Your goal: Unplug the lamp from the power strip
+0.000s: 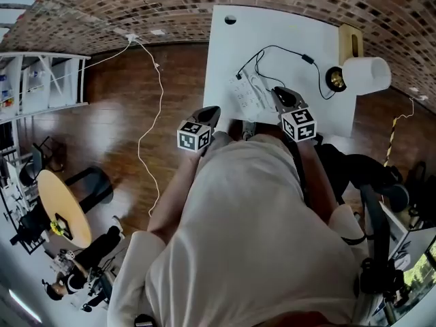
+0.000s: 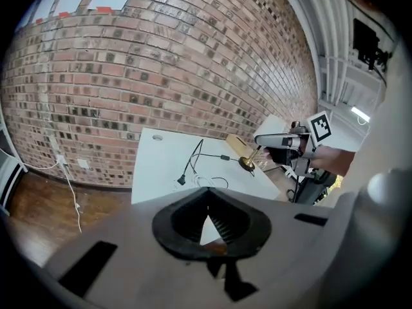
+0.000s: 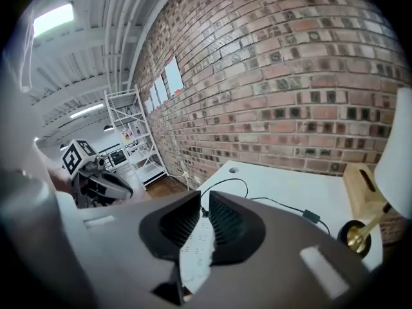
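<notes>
Wood floor point(image 1: 122, 114) lies open left of the white table point(image 1: 286, 26), whose near edge sits under both grippers. Left gripper point(image 2: 207, 195) is clenched on nothing; right gripper point(image 3: 204, 201) has its jaws a sliver apart, empty. Mid-table lies the white strip point(image 1: 248, 95), its black cord point(image 1: 286, 48) plugged into the far end, looping right to the white-shaded lamp point(image 1: 366, 75) by the right edge. Brick wall point(image 1: 170, 5) closes the far side.

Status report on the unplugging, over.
Left gripper shut, empty; right gripper slightly open, empty, near the power strip. Lamp plug seated at its far end. Nothing blocks the plug.
</notes>
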### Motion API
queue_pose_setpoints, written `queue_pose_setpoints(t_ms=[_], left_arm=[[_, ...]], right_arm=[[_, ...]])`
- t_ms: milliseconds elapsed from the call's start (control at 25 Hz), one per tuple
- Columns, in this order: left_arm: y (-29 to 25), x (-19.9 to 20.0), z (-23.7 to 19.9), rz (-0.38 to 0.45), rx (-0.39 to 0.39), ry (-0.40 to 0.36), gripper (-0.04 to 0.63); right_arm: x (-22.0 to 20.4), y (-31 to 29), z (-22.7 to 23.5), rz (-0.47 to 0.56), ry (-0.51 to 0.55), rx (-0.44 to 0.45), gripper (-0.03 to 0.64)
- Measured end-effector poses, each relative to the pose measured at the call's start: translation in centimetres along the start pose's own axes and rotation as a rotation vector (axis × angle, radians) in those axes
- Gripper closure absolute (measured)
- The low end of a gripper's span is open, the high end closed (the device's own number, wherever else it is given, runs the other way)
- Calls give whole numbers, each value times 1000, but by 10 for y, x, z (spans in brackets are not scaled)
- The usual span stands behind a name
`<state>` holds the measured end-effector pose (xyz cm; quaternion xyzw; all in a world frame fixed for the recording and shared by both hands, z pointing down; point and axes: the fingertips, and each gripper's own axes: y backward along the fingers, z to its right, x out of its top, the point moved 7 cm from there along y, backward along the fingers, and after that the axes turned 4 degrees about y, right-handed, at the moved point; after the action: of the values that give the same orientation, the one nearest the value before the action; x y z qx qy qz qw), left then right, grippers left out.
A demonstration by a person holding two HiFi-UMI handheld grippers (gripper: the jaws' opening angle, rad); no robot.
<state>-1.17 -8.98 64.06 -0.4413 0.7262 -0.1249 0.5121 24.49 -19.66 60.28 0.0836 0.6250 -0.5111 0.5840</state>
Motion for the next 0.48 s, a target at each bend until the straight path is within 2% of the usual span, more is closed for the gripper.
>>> queue_pose_setpoints(t_ms=[240, 480], left_arm=[[-7, 4, -9, 2, 71, -13, 591], [-37, 3, -16, -84, 61, -140, 591]], right_arm=[[-4, -29, 11, -53, 36, 77, 583], [-3, -64, 9, -128, 64, 145, 568]])
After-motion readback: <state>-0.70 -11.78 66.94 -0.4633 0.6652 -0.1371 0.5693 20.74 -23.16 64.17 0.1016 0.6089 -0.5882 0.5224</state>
